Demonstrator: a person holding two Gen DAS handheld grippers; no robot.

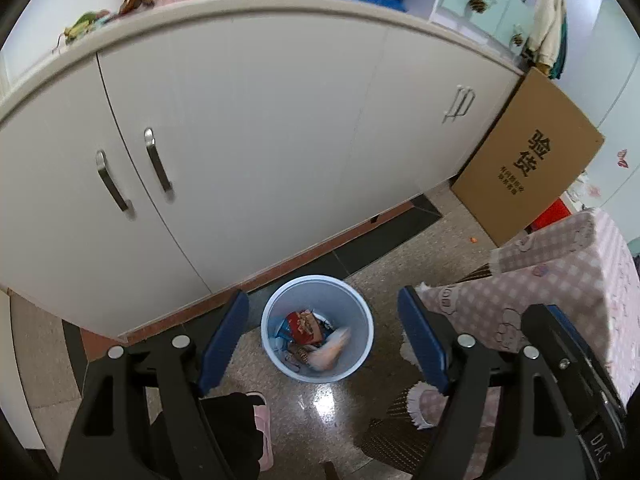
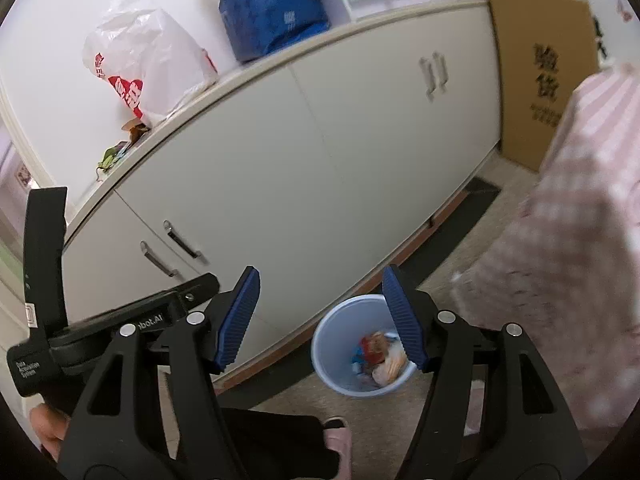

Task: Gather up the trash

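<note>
A light blue bin (image 1: pixel 362 312) stands on the floor in front of a white cabinet and holds several crumpled wrappers (image 1: pixel 306 326), red, blue and pale. My left gripper (image 1: pixel 322 340) hangs above the bin, open, with nothing between its blue pads. In the right wrist view the same bin (image 2: pixel 328 344) sits below my right gripper (image 2: pixel 320 318), which is also open and empty. More wrappers, green (image 1: pixel 82 26) and brown (image 1: pixel 134 0), lie on the cabinet top at the left; the green wrapper (image 2: pixel 112 158) and brown wrapper (image 2: pixel 136 128) show there in the right wrist view too.
White cabinet (image 1: pixel 240 140) with metal handles fills the background. On its top sit a white plastic bag (image 2: pixel 144 60) and a blue bag (image 2: pixel 272 12). A cardboard box (image 1: pixel 528 160) leans at the right. A pink checked cloth (image 1: pixel 560 272) covers furniture at right. A pink slipper (image 1: pixel 262 420) is below.
</note>
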